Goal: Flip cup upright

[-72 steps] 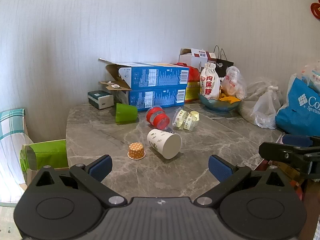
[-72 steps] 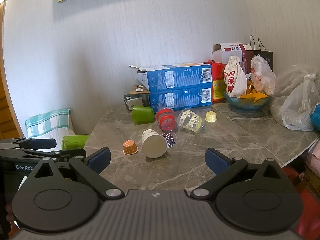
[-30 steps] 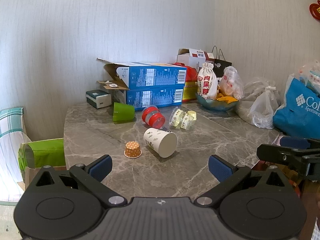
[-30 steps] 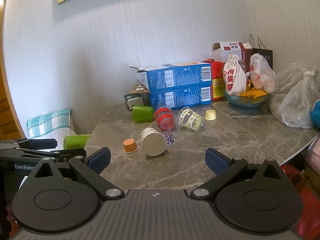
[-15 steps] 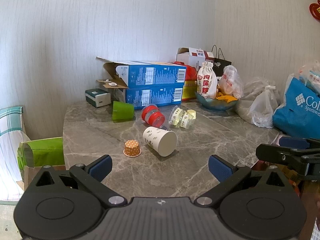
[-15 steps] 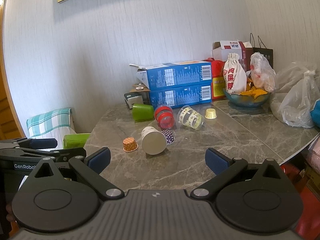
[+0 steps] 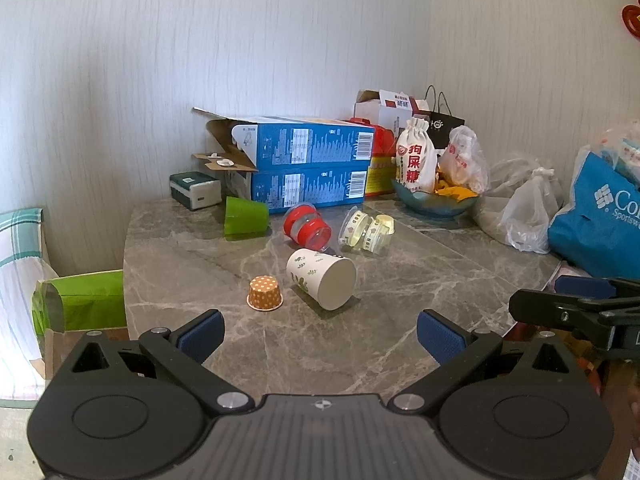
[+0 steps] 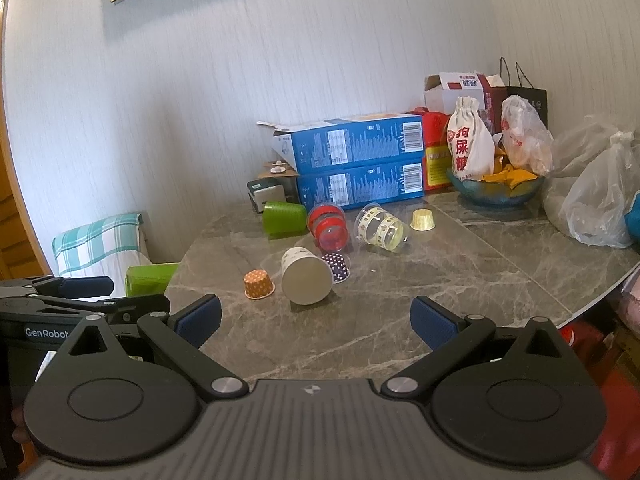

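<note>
A white paper cup with green leaf print (image 7: 321,277) lies on its side on the grey marble table (image 7: 380,340), its base facing me; it also shows in the right wrist view (image 8: 305,275). A green cup (image 7: 245,216), a red-banded clear cup (image 7: 307,227) and a yellow-banded clear cup (image 7: 362,231) also lie on their sides behind it. My left gripper (image 7: 319,336) is open and empty, well short of the cups. My right gripper (image 8: 316,320) is open and empty, also short of them.
Small orange dotted (image 7: 264,293), purple dotted (image 8: 337,267) and yellow (image 8: 423,219) cupcake liners stand upside down. Two blue boxes (image 7: 308,168), a bowl with bags (image 7: 434,200), plastic bags (image 7: 524,216) and a blue bag (image 7: 596,220) line the back and right.
Both grippers have drifted slightly; the cups sit a little lower and nearer in the views. Nothing on the table has moved.
</note>
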{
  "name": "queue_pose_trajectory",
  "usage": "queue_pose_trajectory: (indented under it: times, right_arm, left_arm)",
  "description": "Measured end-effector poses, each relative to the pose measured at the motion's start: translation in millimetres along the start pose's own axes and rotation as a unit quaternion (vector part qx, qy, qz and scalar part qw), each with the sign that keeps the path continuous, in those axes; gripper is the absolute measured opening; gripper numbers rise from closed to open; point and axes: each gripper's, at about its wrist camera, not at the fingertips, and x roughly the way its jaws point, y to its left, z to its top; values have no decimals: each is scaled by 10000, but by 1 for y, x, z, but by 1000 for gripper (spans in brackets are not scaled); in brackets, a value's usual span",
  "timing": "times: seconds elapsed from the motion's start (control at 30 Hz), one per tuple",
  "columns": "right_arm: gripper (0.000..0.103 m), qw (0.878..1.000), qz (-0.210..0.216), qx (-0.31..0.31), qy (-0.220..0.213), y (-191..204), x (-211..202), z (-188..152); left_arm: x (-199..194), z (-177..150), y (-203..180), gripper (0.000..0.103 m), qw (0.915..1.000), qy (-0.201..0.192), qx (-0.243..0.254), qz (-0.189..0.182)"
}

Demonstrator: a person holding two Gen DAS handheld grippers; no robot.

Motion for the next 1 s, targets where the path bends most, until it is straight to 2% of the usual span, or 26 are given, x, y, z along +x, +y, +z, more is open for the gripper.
queue_pose_trajectory:
  times: [0.13,0.23,0.3,0.37,0.43,0.47,0.53,0.63,0.67,0.8,0.9,1.0]
  right_arm:
    - [102,9997,115,-144,-173,0,14,3]
    - [102,9986,360,-331,-207,3,32,16]
    - [102,9964,503,-658,-154,11,54,33]
    - [102,9918,439,-1187,-153,25,81,54]
    - [102,9819,418,-1843,-133,43,115,76]
    - [102,9726,508,-2269,-74,54,135,85]
    - [102,9445,624,-3226,84,77,179,100]
    - [102,8917,676,-4445,523,105,247,107]
    - [102,8783,798,-4658,723,111,269,111]
    - [97,8456,1430,-4970,1323,120,338,124]
    - [95,8155,1511,-5368,1550,124,380,124]
    - [87,7914,1638,-5600,1824,125,410,120]
  left_arm:
    - [12,2,8,103,10000,1,-45,-34]
    - [22,6,16,103,10000,17,-59,-34]
    - [29,10,24,103,9999,22,-111,20]
    - [35,13,34,103,9998,0,-203,69]
    - [43,17,46,103,9995,-38,-308,92]
    - [47,19,53,103,9993,-63,-359,107]
    - [56,21,62,103,9990,-77,-411,142]
    - [69,25,77,103,9985,-101,-493,216]
    - [73,27,82,103,9982,-130,-519,267]
    - [86,30,99,103,9972,-183,-585,421]
    - [101,32,113,103,9965,-124,-748,366]
    - [115,30,119,103,9960,-14,-809,385]
